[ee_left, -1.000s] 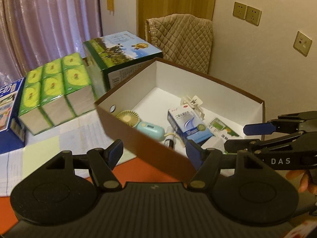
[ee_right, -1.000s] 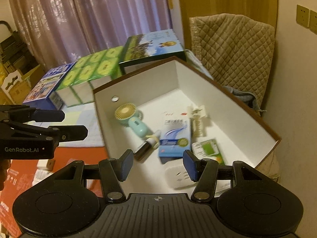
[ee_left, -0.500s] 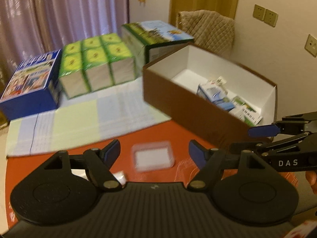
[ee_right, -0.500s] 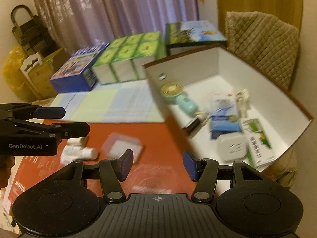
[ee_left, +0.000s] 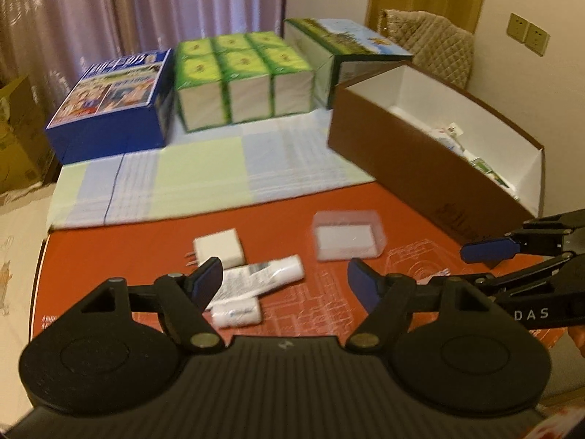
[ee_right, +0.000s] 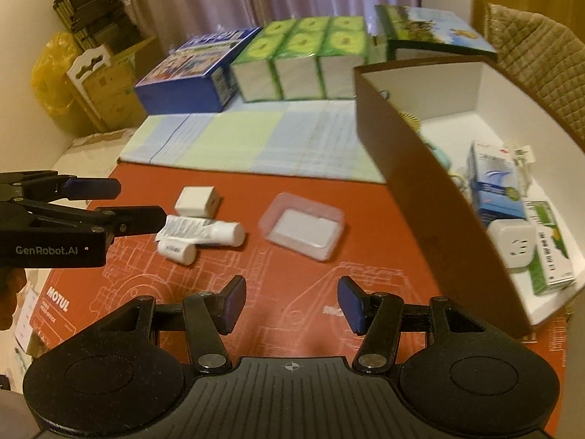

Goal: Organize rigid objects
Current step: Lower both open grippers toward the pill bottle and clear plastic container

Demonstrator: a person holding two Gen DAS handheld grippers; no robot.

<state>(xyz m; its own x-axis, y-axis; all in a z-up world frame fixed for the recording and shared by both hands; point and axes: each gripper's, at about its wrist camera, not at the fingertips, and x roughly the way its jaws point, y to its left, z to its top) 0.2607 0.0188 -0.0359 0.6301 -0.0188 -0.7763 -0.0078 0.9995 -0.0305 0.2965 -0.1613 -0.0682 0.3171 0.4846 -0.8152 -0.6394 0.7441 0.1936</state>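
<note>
- Both cameras are now sitting farther back and lower than a second ago: then the box was filling each view, now the red mat and the loose items on it are showing.
- The clear case is lying at mid-frame in the right view, just left of the box; the white charger and two white tubes are lying left of it, the tubes touching, the charger just behind them.
- The left gripper is hovering over the tubes with its jaws spread wide, holding nothing; in the right view it is entering from the left edge.
- The right gripper is hovering above bare mat at lower centre, jaws likewise spread and empty.
- The box is standing open at right, holding a blue carton, a white socket, a green carton and a small fan.
- Behind, a checked cloth is lying under a blue box and green packs.
</note>
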